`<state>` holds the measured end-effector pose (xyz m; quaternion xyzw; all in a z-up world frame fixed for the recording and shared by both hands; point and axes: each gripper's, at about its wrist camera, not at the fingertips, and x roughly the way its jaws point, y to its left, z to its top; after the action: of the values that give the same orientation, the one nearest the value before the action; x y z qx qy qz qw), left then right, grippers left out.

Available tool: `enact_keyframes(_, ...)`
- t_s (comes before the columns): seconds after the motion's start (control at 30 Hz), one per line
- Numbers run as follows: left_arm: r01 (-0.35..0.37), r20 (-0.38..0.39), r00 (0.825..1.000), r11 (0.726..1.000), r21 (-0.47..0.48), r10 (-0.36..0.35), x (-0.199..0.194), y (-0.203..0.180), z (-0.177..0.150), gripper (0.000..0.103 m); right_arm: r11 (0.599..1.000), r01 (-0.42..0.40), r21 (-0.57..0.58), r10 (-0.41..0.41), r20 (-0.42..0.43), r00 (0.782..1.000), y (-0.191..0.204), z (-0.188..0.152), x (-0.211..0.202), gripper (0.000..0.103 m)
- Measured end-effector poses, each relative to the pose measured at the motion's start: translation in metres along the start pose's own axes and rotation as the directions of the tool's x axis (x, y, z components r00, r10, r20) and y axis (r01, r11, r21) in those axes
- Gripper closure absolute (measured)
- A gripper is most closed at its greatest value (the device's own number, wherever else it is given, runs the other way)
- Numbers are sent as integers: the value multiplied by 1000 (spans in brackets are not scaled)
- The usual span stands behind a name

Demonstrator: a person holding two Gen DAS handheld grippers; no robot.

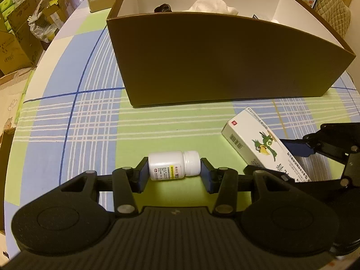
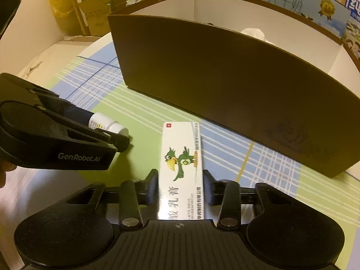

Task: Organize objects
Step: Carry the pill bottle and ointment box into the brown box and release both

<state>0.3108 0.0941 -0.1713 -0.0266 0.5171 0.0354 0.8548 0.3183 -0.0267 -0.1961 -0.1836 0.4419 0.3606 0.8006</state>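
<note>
The right gripper (image 2: pixel 180 185) clamps a white carton with a green parrot (image 2: pixel 181 157). Beyond it stands a brown box (image 2: pixel 225 85) on the checked tablecloth (image 2: pixel 270 157). The left gripper (image 2: pixel 108 135) holds a white bottle (image 2: pixel 105 124).

— Where do they look from?
— Each sits low behind its gripper, close over the desk (image 1: pixel 94 135), facing the brown box (image 1: pixel 225 63).
— Shared?
— That box (image 2: pixel 225 85), bottle (image 1: pixel 174 166), carton (image 2: pixel 182 157).
</note>
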Motion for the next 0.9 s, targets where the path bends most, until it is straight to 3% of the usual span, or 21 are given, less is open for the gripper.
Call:
enact_keyframes(0.5, -4, 43, 999, 1000, -2, 4, -16, 2, 3, 61, 1000, -20, -1, 20, -14, 1000, -7, -3, -30, 68)
enact_keyframes(0.9, 14, 136, 991, 1000, -5, -14, -51, -2, 11, 61, 998, -20, 66, 16, 66, 998, -17, 9, -70, 68)
